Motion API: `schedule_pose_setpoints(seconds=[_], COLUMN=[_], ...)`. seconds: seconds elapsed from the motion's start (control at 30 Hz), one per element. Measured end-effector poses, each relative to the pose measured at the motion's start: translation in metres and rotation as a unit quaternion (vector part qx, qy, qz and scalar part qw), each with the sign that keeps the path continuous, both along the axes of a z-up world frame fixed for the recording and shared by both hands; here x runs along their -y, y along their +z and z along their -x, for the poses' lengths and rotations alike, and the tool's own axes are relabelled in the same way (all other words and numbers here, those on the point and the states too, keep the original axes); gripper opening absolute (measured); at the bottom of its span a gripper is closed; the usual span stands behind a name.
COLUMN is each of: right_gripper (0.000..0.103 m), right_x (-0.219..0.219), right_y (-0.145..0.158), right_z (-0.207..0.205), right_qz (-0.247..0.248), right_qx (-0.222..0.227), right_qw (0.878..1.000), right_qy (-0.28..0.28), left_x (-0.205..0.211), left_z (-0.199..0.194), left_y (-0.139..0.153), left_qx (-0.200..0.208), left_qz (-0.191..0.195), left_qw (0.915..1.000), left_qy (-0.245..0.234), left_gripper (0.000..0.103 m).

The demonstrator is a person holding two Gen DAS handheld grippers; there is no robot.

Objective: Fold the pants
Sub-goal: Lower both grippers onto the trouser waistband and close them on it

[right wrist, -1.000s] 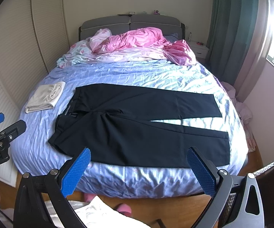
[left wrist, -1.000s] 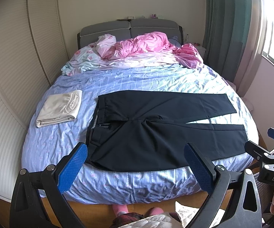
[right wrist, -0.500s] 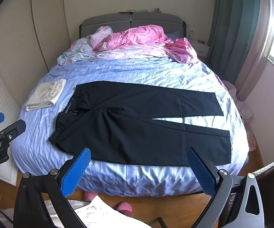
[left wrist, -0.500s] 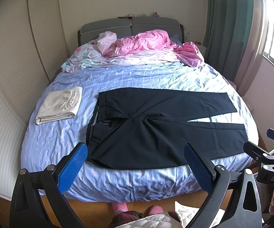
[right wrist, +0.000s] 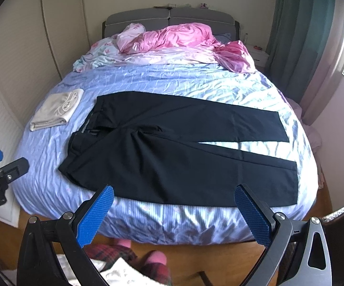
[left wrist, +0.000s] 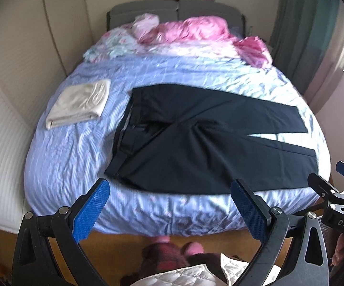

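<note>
Black pants [left wrist: 195, 143] lie spread flat on the blue bed [left wrist: 76, 147], waistband at the left, both legs reaching right with a small gap between them; they also show in the right wrist view [right wrist: 176, 152]. My left gripper [left wrist: 169, 205] is open and empty, held off the bed's near edge, below the waistband side. My right gripper [right wrist: 174, 212] is open and empty, off the near edge below the near leg. Each gripper shows at the edge of the other's view.
A folded cream garment [left wrist: 79, 103] lies on the bed left of the pants. A pink duvet [right wrist: 176, 38] is bunched at the grey headboard. A white wardrobe stands at the left, green curtains and a window at the right. The person's feet stand on the wooden floor [right wrist: 195, 257].
Both grippers have come a little closer to the bed and tilted down; the left view is blurred by motion. The pants have not moved.
</note>
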State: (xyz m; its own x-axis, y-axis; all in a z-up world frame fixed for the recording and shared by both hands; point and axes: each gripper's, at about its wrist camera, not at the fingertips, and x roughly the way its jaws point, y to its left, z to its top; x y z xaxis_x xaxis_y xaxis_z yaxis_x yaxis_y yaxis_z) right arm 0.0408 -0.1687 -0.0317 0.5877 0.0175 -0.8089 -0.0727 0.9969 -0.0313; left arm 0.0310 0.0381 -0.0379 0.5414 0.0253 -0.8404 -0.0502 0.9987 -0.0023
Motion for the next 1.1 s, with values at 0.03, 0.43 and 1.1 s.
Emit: schedule_pose_setpoints(seconds=[0.03, 0.43, 1.1], right_gripper=[0.102, 0.102, 0.097], right_x=[-0.005, -0.041, -0.050], right_y=[-0.008, -0.125, -0.283], right_z=[-0.004, -0.064, -0.109], right_qz=[0.001, -0.082, -0.094], right_qx=[-0.006, -0.125, -0.239], right_qw=[1.000, 0.988, 0.954], right_qy=[0.002, -0.044, -0.158], left_x=[-0.007, -0.092, -0.140], left_z=[-0.002, -0.054, -0.124], left_y=[-0.006, -0.095, -0.269], left_qx=[-0.004, -0.058, -0.222], left_qz=[0.001, 0.017, 0.130], left_qw=[1.0000, 0.9973, 0.9621], left_qy=[0.005, 0.042, 0.091], left_gripper=[0.103, 0.102, 0.094])
